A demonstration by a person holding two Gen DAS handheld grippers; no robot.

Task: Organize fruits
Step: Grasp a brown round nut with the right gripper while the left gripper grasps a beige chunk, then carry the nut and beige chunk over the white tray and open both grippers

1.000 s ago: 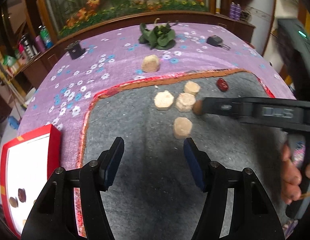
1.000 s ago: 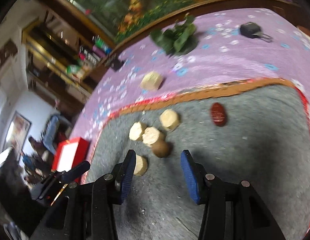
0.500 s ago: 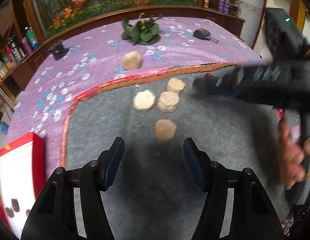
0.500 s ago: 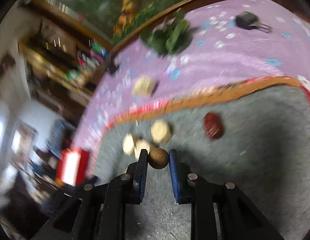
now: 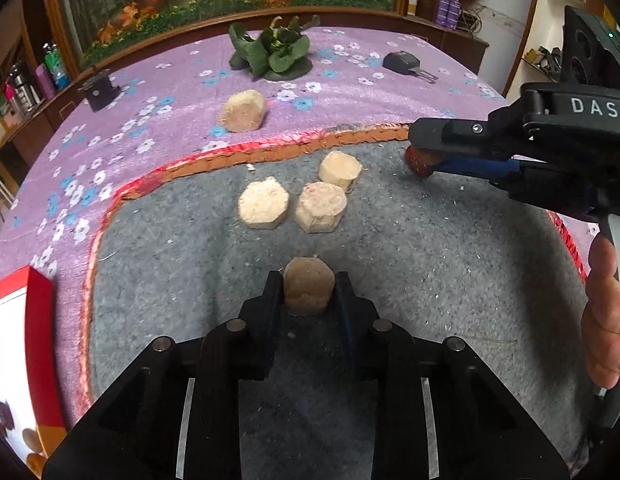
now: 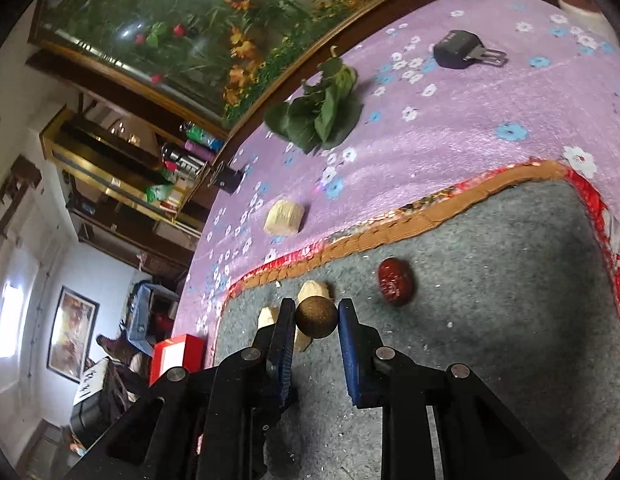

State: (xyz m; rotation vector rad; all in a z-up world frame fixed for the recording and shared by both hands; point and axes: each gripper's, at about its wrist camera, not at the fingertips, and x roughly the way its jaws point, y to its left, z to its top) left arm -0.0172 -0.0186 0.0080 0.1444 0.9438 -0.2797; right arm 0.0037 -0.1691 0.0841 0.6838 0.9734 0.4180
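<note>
1. My left gripper is clamped on a pale, faceted chunk; its jaws have just closed in, and the chunk sits squeezed between the two pads, low over the grey mat.
2. My right gripper is clamped on a small brown ball, a round fruit gripped at the very tips of the blue pads.
3. My left gripper tilts steeply down toward the mat, fingers pointing away from me, level side to side.
4. My right gripper slants down less steeply. In its own view the table stands tilted, so the wrist is rolled. From the left view it reaches in from the right edge, and my right hand shows on its handle with the thumb up.
5. Just ahead of the held chunk, three more pale chunks lie close together on the mat, two of them touching.
6. A red date lies on the mat, to the right of the ball in the right view; in the left view the right gripper's fingers partly hide it.
7. A fifth chunk lies beyond the mat's orange-red border, on the purple cloth.
8. Further back are a bunch of greens, a black clip and a small black box.
9. A red-edged tray sits off the mat at the left, with a few dark pieces in it.
</note>
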